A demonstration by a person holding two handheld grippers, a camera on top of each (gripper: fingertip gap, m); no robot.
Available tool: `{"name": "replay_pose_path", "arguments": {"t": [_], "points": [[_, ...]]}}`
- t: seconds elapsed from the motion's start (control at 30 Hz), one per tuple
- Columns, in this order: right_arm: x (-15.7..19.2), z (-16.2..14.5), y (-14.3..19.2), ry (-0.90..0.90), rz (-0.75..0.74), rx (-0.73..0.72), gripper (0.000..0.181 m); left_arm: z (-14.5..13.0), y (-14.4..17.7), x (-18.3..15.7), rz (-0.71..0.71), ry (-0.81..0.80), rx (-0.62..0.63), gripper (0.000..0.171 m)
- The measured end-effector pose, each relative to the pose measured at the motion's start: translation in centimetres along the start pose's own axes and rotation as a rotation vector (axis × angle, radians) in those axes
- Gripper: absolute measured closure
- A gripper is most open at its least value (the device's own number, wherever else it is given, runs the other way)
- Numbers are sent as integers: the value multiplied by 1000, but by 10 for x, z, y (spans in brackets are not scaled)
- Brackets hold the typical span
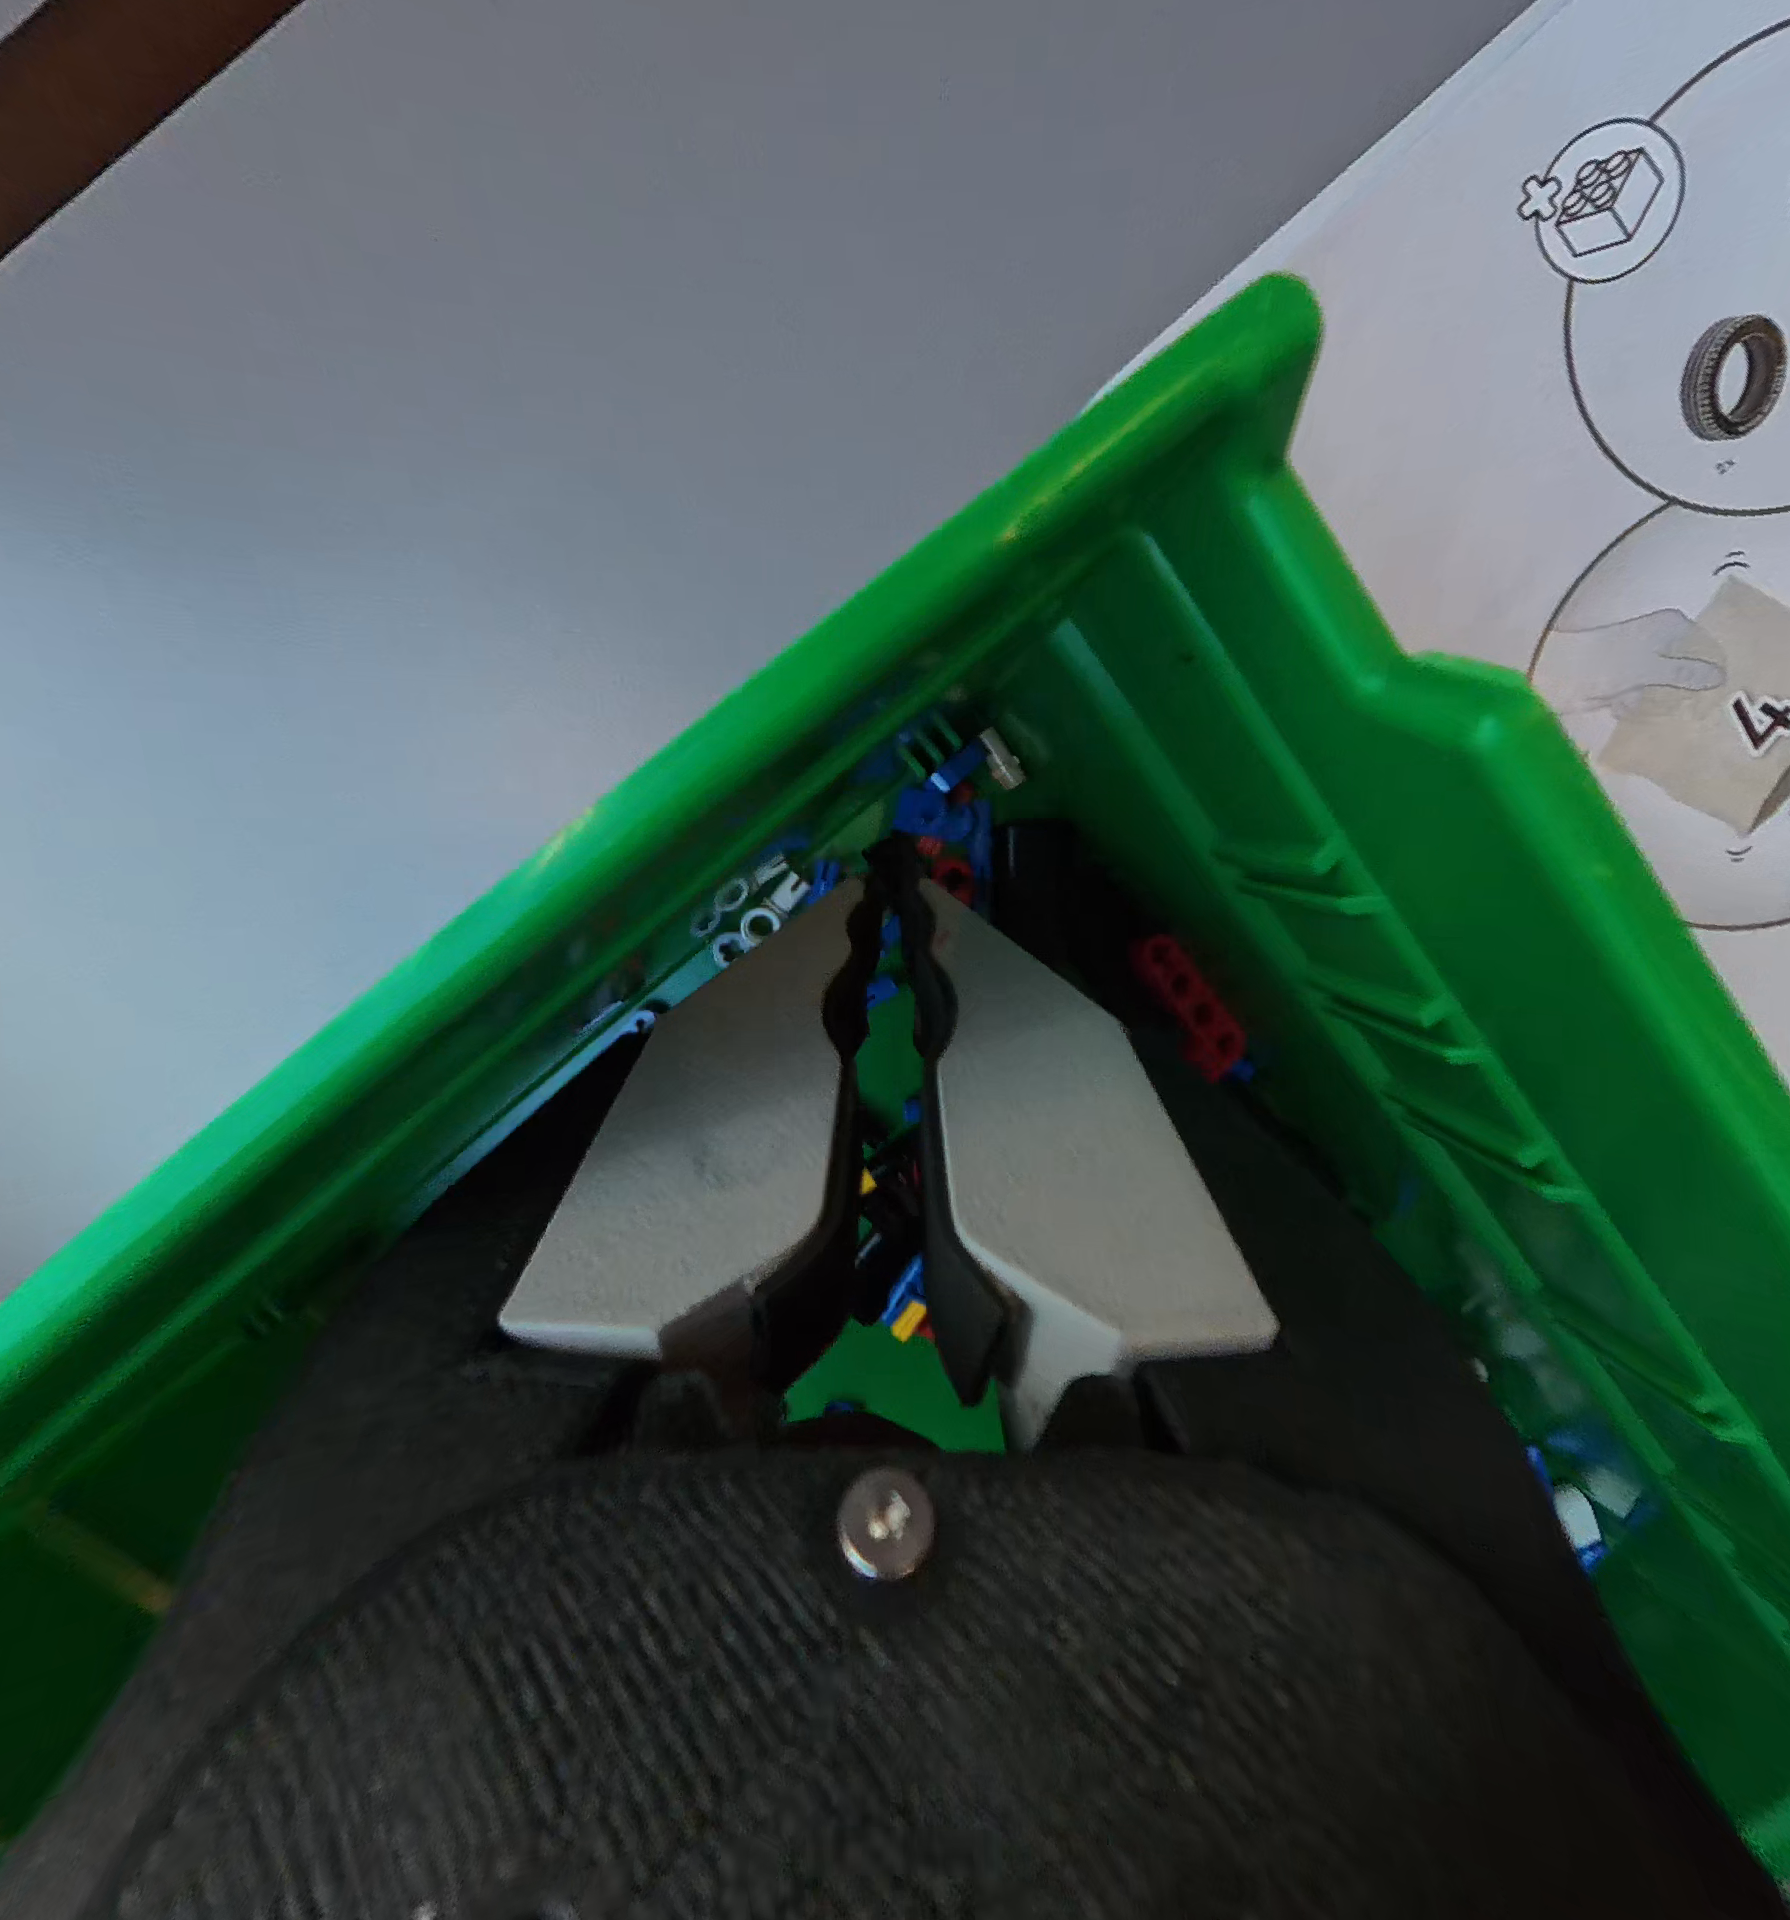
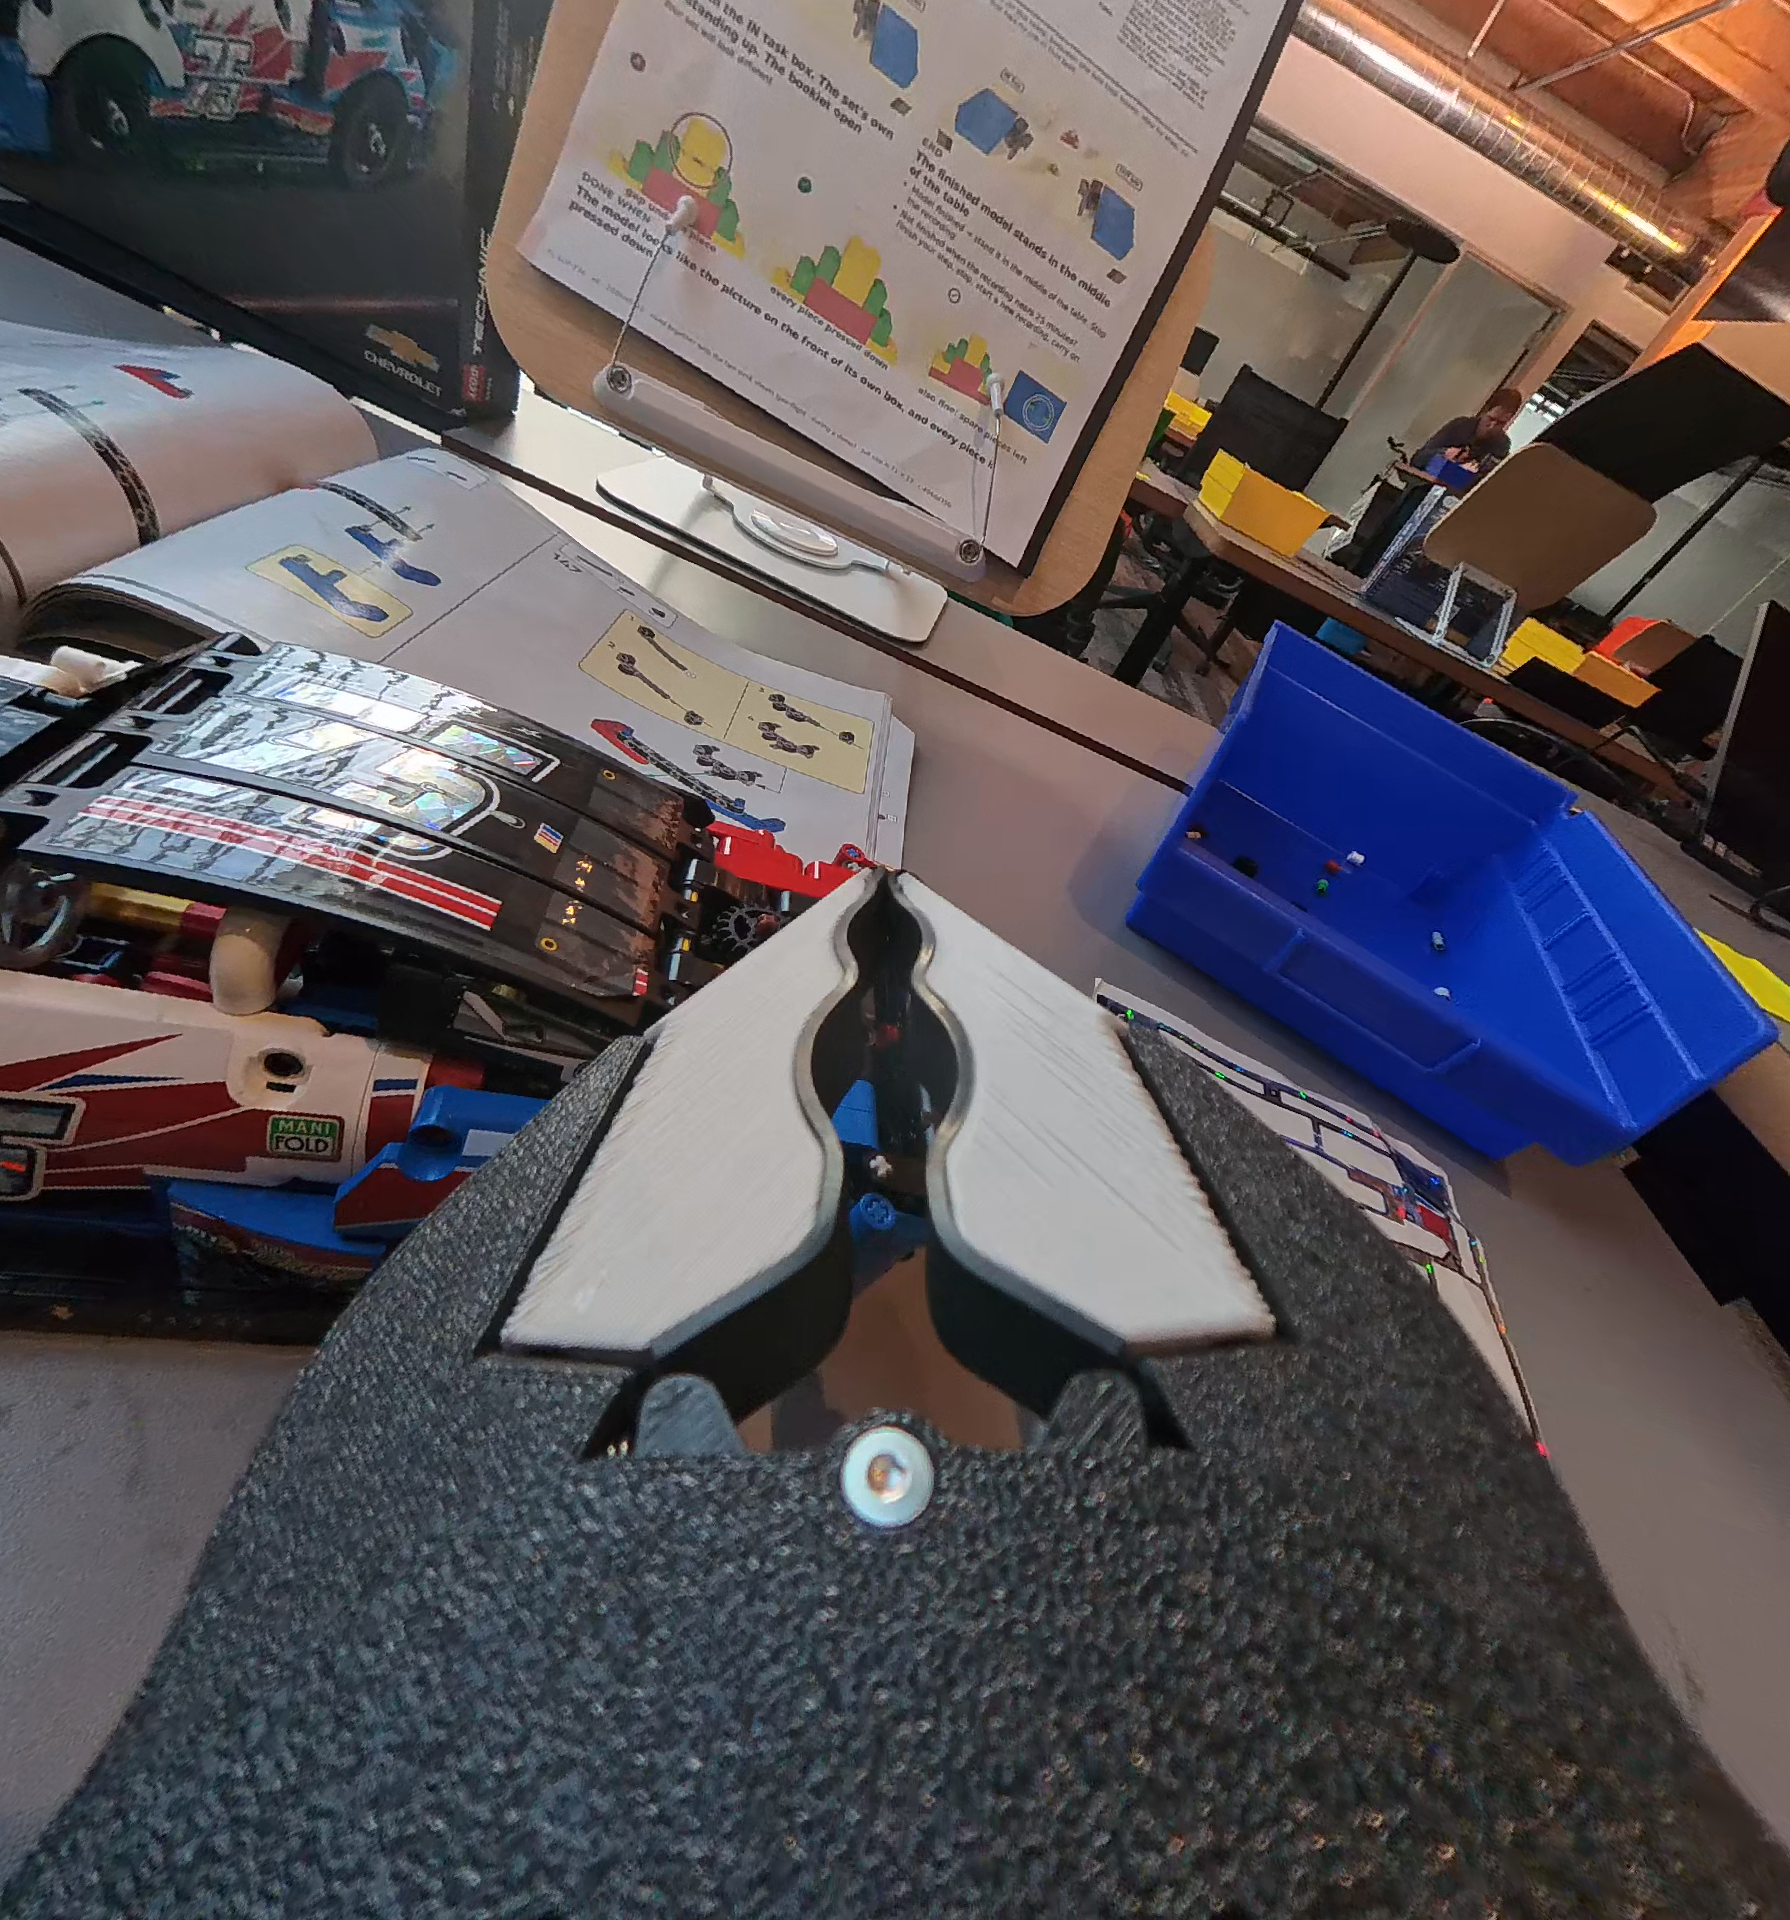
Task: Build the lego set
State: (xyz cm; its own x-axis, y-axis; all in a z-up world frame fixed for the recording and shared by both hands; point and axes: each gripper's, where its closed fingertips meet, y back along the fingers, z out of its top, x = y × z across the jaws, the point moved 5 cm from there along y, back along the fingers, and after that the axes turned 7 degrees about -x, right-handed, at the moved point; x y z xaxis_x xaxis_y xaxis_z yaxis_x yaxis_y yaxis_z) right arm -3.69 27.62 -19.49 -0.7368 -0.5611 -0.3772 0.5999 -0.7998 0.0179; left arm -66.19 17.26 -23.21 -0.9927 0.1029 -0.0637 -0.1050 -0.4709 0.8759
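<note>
Two tools are showing tips pressed together: the left tool (image 1: 896,883) is reaching into the green bin (image 1: 1161,499) of loose pieces (image 1: 938,810) directly ahead, while the right tool (image 2: 886,883) is pointing at the car model (image 2: 330,894) lying lengthwise to its left on the worktop (image 2: 1026,769).

Left gripper (image 1: 889,873) was inside the green bin (image 1: 1234,436), its tips nearly together near the far corner among small blue, red and black pieces (image 1: 938,816). Whether they pinched one could not be told. A red holed beam (image 1: 1187,1003) lay along the right wall. A printed white sheet (image 1: 1493,343) lay beyond the bin on the grey table (image 1: 558,364).
</note>
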Motion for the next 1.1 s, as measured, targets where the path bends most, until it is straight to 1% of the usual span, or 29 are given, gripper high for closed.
{"name": "replay_pose_path", "arguments": {"t": [0.27, 0.6, 0.7, 0.73, 0.77, 0.87, 1.1], "points": [[-1, 1, 1, -11, 2, -11, 181, -7, 6, -2, -7, -27, 29, 171], [-1, 2, 2, -20, 2, -20, 181, -3, 23, -2, -3, -39, 11, 171], [-1, 2, 2, -20, 4, -20, 181, -4, 20, -5, -38, -26, 13, 171], [-1, 2, 2, -21, 4, -22, 181, -5, 17, -6, -37, -25, 20, 161], [-1, 2, 2, -22, 5, -23, 181, -7, 15, -5, -26, -26, 36, 158], [-2, 2, 2, -25, 4, -27, 181, -11, 9, -5, 11, -62, 61, 169], [-1, 3, 3, -27, 8, -29, 181, -10, 8, -4, 12, -64, 72, 169]]}}
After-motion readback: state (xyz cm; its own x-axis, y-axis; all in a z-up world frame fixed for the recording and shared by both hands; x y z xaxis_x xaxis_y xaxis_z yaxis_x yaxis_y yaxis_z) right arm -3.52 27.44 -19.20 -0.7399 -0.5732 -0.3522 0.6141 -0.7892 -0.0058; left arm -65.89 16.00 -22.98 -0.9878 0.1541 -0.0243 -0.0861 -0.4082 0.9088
